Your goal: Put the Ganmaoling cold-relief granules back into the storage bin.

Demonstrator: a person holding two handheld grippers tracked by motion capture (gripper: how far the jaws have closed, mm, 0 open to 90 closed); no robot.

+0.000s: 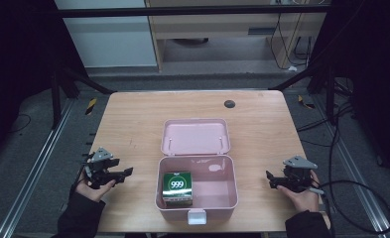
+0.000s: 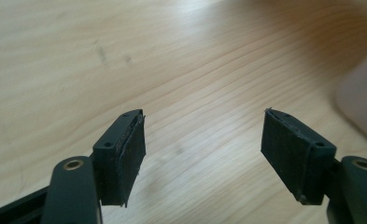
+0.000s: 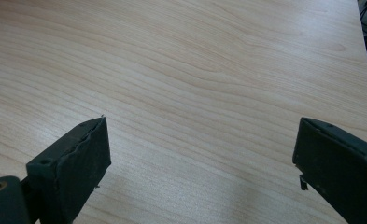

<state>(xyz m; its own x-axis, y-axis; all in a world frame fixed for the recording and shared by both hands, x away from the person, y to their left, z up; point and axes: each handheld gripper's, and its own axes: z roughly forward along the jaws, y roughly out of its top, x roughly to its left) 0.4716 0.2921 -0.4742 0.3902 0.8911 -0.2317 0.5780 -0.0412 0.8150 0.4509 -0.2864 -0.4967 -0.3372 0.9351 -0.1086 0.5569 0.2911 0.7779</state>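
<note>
Pink plastic case [image 1: 197, 198], hinged, standing open at the middle of the near half of a pale wood-grain table [image 1: 133, 119]. Lid [image 1: 196, 137] laid flat back behind the tray, inner face up, bare. White latch tab [image 1: 196, 216] on the near wall, facing the person.

Contents: one green carton [image 1: 177, 188] marked "999" on a white-ringed disc, set in the left part of the tray, close to the left wall. The right part of the tray shows bare pink floor.

Left gripper [image 1: 125, 173]: held in the person's left hand on the table to the left of the case, apart from it, pointing toward it. In the left gripper view [image 2: 202, 135] its jaws stand apart with nothing but tabletop between them; a blurred pink edge of the case sits at the right margin.

Right gripper [image 1: 270, 179]: held in the right hand to the right of the case, apart from it, pointing inward. In the right gripper view [image 3: 200, 149] its jaws are spread wide over bare wood, holding nothing.

Other items: a small dark round disc [image 1: 229, 103] near the far edge of the table.

Status, as judged: the carton already lies inside and both tools are empty, so the packing looks done. Remaining: swing the lid over and press the latch home.
</note>
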